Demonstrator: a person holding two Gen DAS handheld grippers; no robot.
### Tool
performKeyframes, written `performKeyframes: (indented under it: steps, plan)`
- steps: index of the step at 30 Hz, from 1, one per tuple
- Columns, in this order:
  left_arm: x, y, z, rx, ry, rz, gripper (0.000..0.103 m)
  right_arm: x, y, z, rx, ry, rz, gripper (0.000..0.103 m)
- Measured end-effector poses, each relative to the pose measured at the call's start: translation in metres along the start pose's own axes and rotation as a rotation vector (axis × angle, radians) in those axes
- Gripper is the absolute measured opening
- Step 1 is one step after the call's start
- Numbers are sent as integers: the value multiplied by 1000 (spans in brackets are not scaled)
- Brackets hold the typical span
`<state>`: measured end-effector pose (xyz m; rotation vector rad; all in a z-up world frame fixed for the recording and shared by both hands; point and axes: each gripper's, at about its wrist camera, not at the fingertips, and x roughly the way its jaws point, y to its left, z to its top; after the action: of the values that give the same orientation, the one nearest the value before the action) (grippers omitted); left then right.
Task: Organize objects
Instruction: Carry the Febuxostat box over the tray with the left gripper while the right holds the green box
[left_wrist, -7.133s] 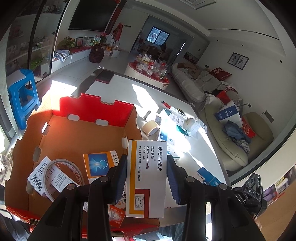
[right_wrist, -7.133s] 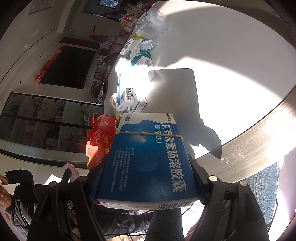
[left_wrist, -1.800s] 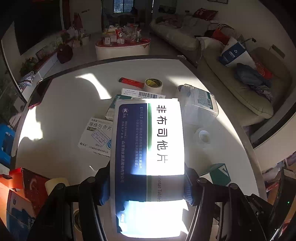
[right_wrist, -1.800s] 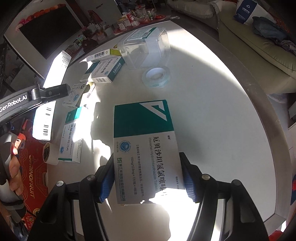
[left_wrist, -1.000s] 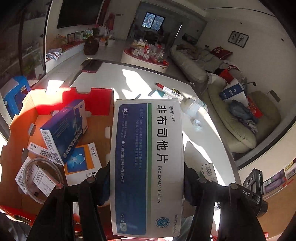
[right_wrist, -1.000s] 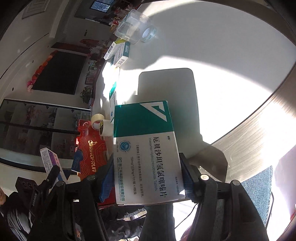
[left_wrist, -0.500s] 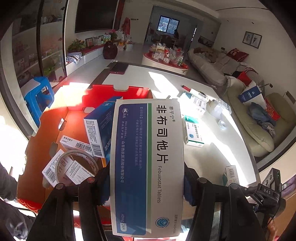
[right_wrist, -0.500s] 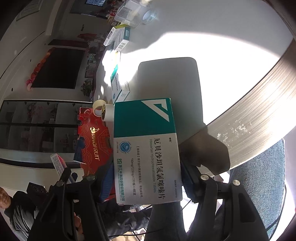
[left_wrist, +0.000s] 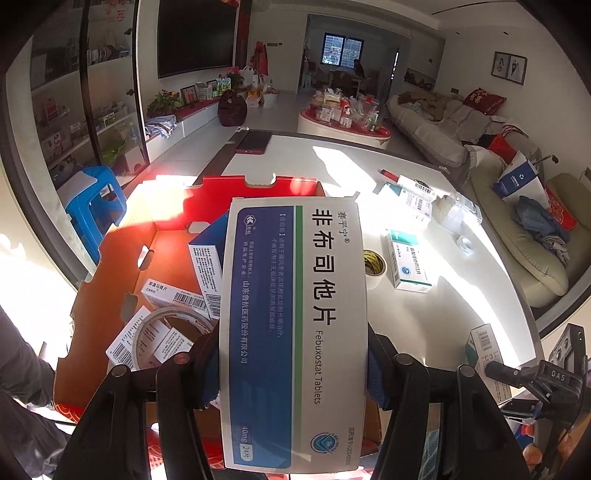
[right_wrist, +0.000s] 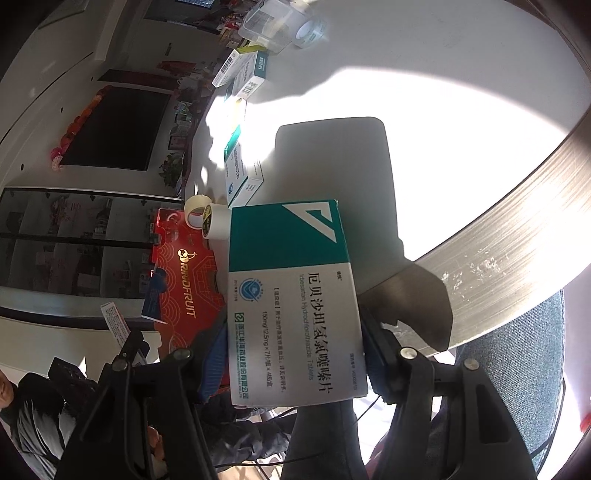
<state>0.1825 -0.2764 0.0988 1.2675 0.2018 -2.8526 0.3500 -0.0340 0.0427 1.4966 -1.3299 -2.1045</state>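
1. Swung from the table toward the carton since the earlier frames: blue-and-white Febuxostat box (left_wrist: 295, 332) now poised over the near edge of the orange cardboard carton (left_wrist: 122, 254), with the blue stool (left_wrist: 94, 206) back in view at 9 o'clock.
2. Clamped lengthwise in the left gripper (left_wrist: 293, 363); jaws set about half apart, pads pressed on both long sides of the box, label up, probably so it can drop flat into the carton.
3. Held the same way in the right gripper (right_wrist: 295, 354): teal-and-white tablet box (right_wrist: 291, 295), pinched across its width, hanging just off the table edge (right_wrist: 498, 236) beside the carton's red printed wall (right_wrist: 184, 280).
4. Already lying in the carton, at 9 o'clock of the Febuxostat box: a leaning blue box (left_wrist: 207, 258), a clear tape ring (left_wrist: 166, 332) and several small white packs, loosely piled rather than stacked.
5. Left on the white table (left_wrist: 443, 314) at 2 to 3 o'clock: a yellow tape roll (left_wrist: 373, 266) just outside the carton, a green-and-white box (left_wrist: 408, 264), more boxes farther out, a phone (left_wrist: 255, 142) at 12 o'clock.
6. Judged as mid-sort: both boxes ready for release into the carton, several items still to gather.
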Motion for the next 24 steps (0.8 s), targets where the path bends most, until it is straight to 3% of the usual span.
performKeyframes:
  steps: [9,16,24]
  plan:
    - [-1,3,-1,-13,4,-15,65,-5,-5,0,14,-4,27,62]
    - [-3,6,0,-20,-5,-7,65,-1,-5,4,90,37,182,62]
    - [-4,8,1,-26,-10,0,65,4,23,6,61,81,321,62]
